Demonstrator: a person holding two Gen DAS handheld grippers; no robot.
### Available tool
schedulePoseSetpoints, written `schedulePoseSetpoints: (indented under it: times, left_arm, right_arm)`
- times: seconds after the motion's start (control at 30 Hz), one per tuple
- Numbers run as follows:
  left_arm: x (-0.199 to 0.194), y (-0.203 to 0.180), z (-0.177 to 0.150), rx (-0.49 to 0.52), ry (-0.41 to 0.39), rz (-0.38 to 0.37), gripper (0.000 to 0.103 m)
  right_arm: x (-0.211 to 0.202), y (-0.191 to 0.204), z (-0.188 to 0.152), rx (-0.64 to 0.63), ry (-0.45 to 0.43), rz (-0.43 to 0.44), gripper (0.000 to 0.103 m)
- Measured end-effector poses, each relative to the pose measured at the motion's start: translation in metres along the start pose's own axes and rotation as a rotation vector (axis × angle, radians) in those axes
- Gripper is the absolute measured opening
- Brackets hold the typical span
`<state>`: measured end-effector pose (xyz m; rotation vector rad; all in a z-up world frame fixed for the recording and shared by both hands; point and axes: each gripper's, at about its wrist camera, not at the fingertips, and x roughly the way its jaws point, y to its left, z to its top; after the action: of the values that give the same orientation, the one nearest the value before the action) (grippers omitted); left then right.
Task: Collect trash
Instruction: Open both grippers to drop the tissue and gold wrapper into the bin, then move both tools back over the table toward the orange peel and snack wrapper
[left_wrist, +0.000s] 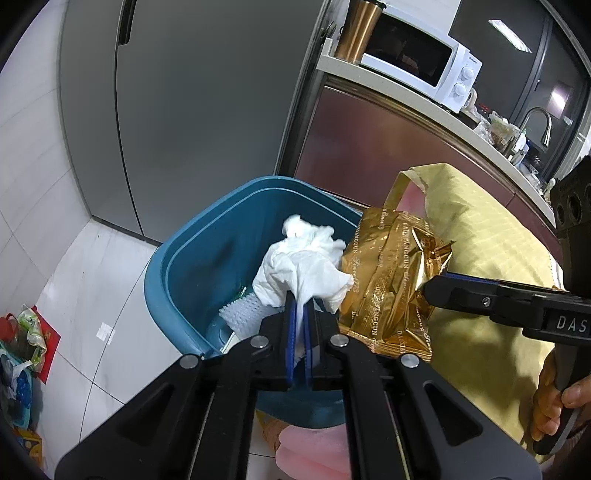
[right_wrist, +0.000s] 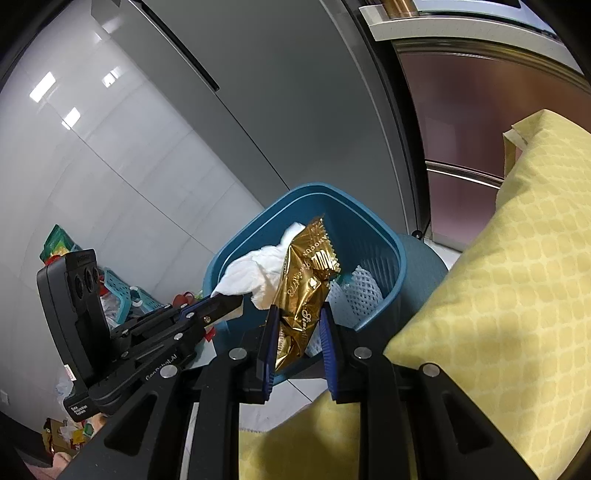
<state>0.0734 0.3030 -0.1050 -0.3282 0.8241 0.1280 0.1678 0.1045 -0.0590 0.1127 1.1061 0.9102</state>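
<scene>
Kitchen floor, blue bin (left_wrist: 192, 258) ahead of both tools. Left tool (left_wrist: 302, 306) clamped on tissue (left_wrist: 303, 258), right tool (right_wrist: 297, 314) on gold wrapper (right_wrist: 303, 291). Centre both over the opening before letting go.

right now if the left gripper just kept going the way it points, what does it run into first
Probably the inside of the blue bin. The left gripper, shut on the white tissue, points down into its opening, where white foam netting lies. Depth is hard to judge.
</scene>
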Motion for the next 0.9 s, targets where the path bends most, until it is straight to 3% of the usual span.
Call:
schedulePoseSetpoints:
  times: [0.43,0.6,0.9]
  left_arm:
    - [0.026,0.000,-0.002,-0.035,0.044,-0.016,0.011]
    - [0.018,-0.003,-0.002,-0.029,0.023,-0.011,0.014]
    - [-0.015,-0.022,-0.003,0.034,-0.047,-0.051,0.031]
  right_arm:
    - [0.009,0.002,0.004,-0.014,-0.005,-0.020,0.021]
    - [0.004,0.001,0.000,-0.016,-0.013,-0.010,0.023]
    - [-0.030,-0.001,-0.014,-0.051,-0.069,0.003,0.030]
